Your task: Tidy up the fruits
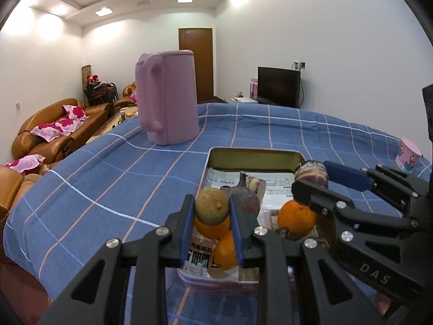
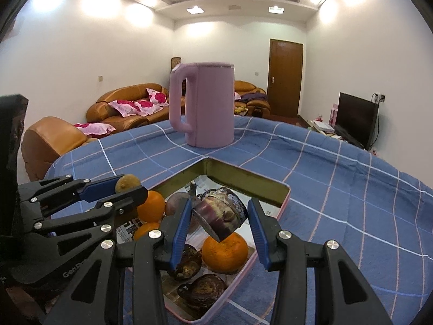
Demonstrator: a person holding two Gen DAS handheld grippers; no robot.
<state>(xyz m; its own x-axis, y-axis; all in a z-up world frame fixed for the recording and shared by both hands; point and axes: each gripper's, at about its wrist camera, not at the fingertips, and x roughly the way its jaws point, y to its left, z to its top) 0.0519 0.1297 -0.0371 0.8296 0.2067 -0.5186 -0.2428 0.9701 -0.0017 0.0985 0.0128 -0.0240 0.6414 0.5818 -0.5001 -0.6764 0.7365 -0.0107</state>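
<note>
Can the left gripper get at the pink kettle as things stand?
Probably not yet. The left gripper is shut on a small brown fruit above the tin tray, so it has no free grip. The path itself looks clear: only bare blue cloth lies between tray and kettle.

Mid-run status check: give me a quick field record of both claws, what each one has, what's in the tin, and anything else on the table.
left claw: shut on brown round fruit, above the tin
right claw: shut on purple fruit piece, above the tin
tin: paper-lined, open; holds oranges and dark purple fruit shells
pink kettle: upright behind the tin, handle to the left
table cover: blue checked cloth
</note>
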